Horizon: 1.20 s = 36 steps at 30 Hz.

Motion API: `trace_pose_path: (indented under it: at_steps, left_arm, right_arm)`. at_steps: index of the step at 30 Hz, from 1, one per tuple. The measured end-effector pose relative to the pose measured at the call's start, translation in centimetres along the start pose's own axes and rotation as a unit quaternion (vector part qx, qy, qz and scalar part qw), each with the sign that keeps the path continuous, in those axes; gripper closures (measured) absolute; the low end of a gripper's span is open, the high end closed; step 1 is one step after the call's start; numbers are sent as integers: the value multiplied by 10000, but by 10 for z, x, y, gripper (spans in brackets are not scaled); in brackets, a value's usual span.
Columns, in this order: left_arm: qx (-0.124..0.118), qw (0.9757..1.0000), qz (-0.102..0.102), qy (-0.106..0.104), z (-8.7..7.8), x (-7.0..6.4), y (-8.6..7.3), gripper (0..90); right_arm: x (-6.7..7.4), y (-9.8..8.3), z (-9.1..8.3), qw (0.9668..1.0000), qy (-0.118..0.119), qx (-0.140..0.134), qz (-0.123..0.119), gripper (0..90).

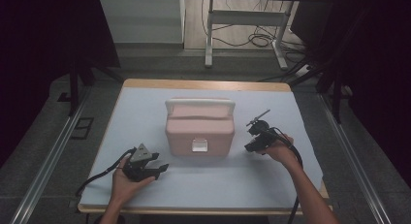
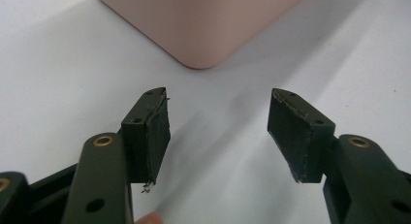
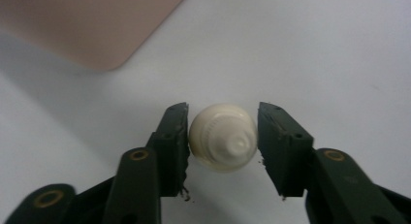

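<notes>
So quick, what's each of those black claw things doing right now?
Left gripper: open, nothing between its jaws.
Right gripper: jaws around a small white round plastic bottle; whether the pads press on it cannot be told.

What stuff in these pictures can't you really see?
- Pink box, high view: its closed lid hides what is inside.
- White bottle, right gripper view: seen end-on and blurred, between the right gripper pads; any pressing unclear.
- Left gripper, open: the pink box is cut off by the top edge.
</notes>
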<state>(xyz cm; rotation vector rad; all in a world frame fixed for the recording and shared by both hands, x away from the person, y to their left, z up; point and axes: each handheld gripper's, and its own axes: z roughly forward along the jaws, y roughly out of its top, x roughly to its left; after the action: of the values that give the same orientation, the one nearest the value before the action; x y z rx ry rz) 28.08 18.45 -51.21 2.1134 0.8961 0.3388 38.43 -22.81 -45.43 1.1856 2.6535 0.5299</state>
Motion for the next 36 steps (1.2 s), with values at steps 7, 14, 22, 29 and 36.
trace_pose_path:
  at_steps: [7, 14, 22, 29, 36]
  left_arm:
    - [-38, 10000, -16, -1, 0, 0, 0, 407]
    - [-30, 10000, -26, 0, 0, 0, 0, 407]
    - [-4, 10000, -6, 11, 0, 1, 0, 407]
    - [11, 10000, -14, 16, 1, 1, 0, 405]
    - [40, 10000, -39, 29, 1, 1, -1, 405]
  right_arm:
    - [-4, -7, -24, 9986, -31, -500, 163, 457]
    - [-6, -22, -47, 9916, 56, -1245, 332, 433]
    - [2, -41, -60, 9799, 161, -1931, 465, 438]
    - [19, -57, -55, 9708, 348, -2343, 388, 450]
    - [33, -71, -41, 9611, 558, -2685, 316, 466]
